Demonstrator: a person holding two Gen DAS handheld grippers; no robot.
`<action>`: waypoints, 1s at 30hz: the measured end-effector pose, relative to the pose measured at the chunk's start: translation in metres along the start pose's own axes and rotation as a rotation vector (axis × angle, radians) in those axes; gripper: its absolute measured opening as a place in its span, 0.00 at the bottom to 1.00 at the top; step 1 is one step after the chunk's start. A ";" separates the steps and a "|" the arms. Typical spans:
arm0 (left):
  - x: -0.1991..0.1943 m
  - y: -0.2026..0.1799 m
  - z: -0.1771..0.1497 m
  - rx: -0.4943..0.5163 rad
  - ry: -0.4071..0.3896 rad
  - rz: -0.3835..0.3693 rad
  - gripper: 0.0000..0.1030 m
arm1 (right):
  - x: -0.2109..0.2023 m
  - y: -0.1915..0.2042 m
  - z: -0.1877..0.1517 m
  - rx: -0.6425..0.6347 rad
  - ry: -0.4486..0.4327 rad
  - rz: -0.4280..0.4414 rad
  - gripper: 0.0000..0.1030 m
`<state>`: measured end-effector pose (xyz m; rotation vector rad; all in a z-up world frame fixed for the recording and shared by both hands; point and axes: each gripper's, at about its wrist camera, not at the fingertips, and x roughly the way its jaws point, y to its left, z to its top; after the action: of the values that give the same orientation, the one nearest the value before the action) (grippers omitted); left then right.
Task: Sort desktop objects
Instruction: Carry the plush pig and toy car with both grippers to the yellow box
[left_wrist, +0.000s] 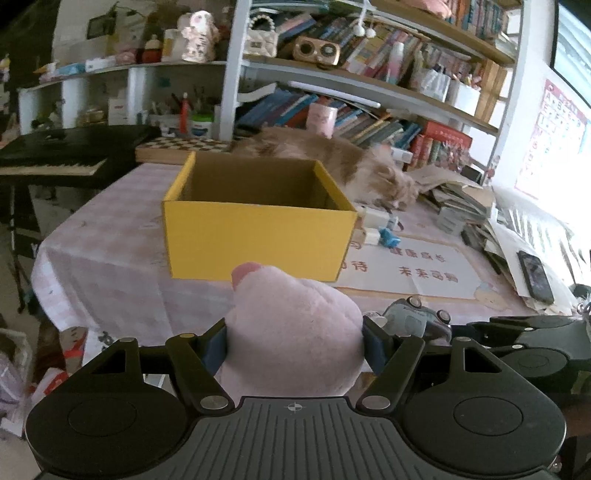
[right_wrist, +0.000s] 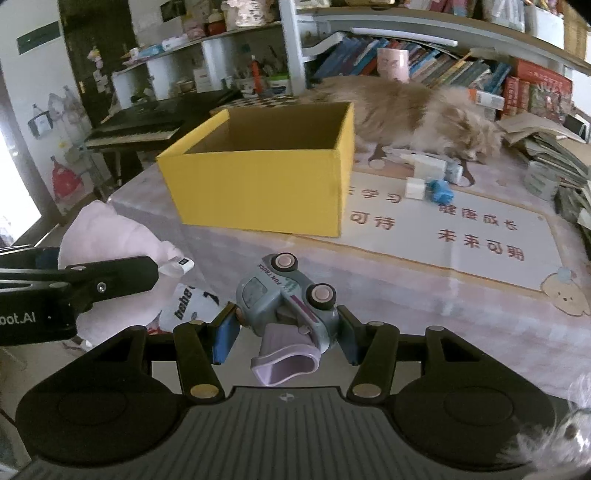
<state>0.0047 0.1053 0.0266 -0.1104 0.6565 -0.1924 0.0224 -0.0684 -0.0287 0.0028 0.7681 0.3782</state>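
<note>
My left gripper (left_wrist: 295, 343) is shut on a pale pink plush toy (left_wrist: 291, 325), held in front of the open yellow box (left_wrist: 255, 236). The plush also shows at the left of the right wrist view (right_wrist: 110, 236), with the left gripper's black arm (right_wrist: 74, 284) across it. My right gripper (right_wrist: 286, 328) is shut on a grey toy truck (right_wrist: 284, 295) lying on its side, wheels facing out, with a lilac scoop (right_wrist: 284, 358) at its near end. The truck also shows in the left wrist view (left_wrist: 413, 317). The yellow box (right_wrist: 258, 184) stands beyond it, its inside bare as far as I see.
A fluffy tan cat (right_wrist: 424, 110) lies behind the box. Small white blocks (right_wrist: 417, 186) and a blue toy (right_wrist: 439, 190) lie right of the box on a printed mat (right_wrist: 461, 236). A phone (left_wrist: 535, 273) and stacked papers are at the right. A keyboard (left_wrist: 51, 162) is left.
</note>
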 end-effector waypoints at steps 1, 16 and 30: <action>-0.002 0.002 -0.001 -0.006 -0.001 0.003 0.71 | 0.001 0.003 0.000 -0.007 0.002 0.005 0.51; -0.014 0.019 -0.004 -0.053 -0.026 0.031 0.71 | 0.003 0.035 0.005 -0.084 0.014 0.051 0.51; 0.000 0.014 -0.002 -0.056 0.009 0.001 0.71 | 0.009 0.025 0.006 -0.060 0.049 0.038 0.51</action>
<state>0.0051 0.1188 0.0230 -0.1631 0.6706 -0.1736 0.0242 -0.0417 -0.0269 -0.0486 0.8061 0.4381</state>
